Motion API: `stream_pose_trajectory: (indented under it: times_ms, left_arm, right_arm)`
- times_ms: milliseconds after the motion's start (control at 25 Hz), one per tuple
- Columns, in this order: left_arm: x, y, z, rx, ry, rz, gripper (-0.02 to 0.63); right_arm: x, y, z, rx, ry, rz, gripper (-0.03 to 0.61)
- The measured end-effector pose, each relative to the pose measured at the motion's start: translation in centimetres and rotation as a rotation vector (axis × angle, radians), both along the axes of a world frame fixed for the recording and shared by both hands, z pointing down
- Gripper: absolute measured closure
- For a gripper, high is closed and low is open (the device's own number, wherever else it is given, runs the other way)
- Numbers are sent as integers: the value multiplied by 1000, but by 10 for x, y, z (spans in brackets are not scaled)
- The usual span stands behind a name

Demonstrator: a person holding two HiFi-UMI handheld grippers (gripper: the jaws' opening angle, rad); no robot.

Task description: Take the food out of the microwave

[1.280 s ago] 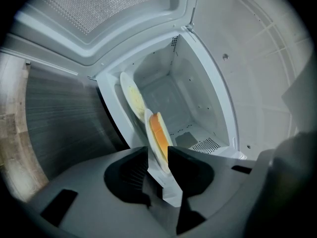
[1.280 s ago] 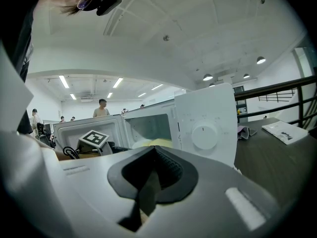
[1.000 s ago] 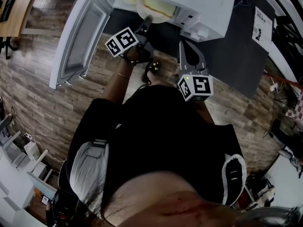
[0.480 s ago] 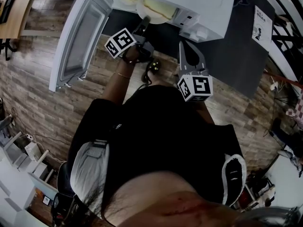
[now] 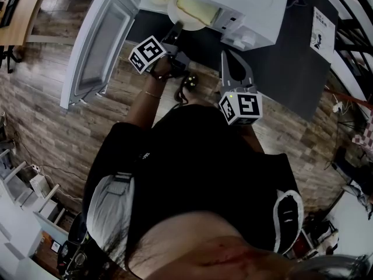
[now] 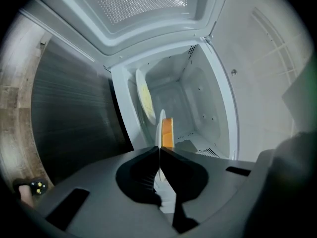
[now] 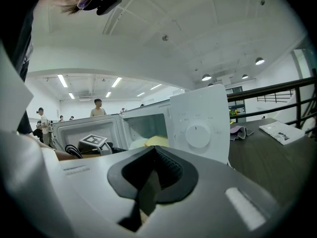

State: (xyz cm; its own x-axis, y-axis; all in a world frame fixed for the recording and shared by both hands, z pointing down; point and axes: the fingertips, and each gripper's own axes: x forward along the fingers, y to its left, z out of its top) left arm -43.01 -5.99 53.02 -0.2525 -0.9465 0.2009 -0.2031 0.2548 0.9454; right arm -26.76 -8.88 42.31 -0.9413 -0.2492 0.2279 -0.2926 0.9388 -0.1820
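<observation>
A white plate (image 5: 185, 11) with yellowish food (image 5: 195, 7) sits at the mouth of the open white microwave (image 5: 256, 4). My left gripper (image 5: 178, 25) reaches in to its near rim. In the left gripper view the plate (image 6: 161, 125) stands edge-on with the orange-yellow food (image 6: 169, 132) on it. The left gripper (image 6: 159, 151) has just been closing and is now shut on the plate's rim. A second dish (image 6: 144, 99) with yellow food lies deeper inside. My right gripper (image 5: 225, 55) hangs shut and empty in front of the microwave's control panel (image 7: 197, 129).
The microwave door (image 5: 99, 45) swings wide open to the left. The microwave stands on a dark table (image 5: 291, 57) with a printed sheet (image 5: 323, 31) on it. A small black and yellow object (image 5: 189, 81) lies on the wooden floor. People stand far behind.
The left gripper's marker cube has rolled a little while staying at the plate's rim. The right gripper has not moved.
</observation>
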Motion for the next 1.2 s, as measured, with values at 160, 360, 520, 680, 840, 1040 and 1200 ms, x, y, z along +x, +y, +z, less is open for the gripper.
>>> stream_pose_trajectory:
  times_ms: [160,360,520,680,840,1040,1200]
  left_arm:
    - [3,8,-1,4,14,-14,601]
    - [9,21,-3,7,24,-31,601]
    - [14,31,-5,15,29,-44,601]
    - [20,40,-9,30,33,-50,601]
    - [27,48,-14,39,33,-52,601]
    - [37,64,-16,46,33,-63,601]
    - [49,76,-20,51,33,-64,601]
  right_arm:
    - [3,4,-2,3,-5,-4,581]
    - [8,11,-5,6,-9,-12,581]
    - [11,18,-7,10,-16,-19,581]
    - [17,23,-8,13,-17,-22,581]
    - [22,28,-10,14,-20,-25,581]
    - [31,38,-14,23,-29,-28,581]
    - [41,46,-16,25,-31,-29,581]
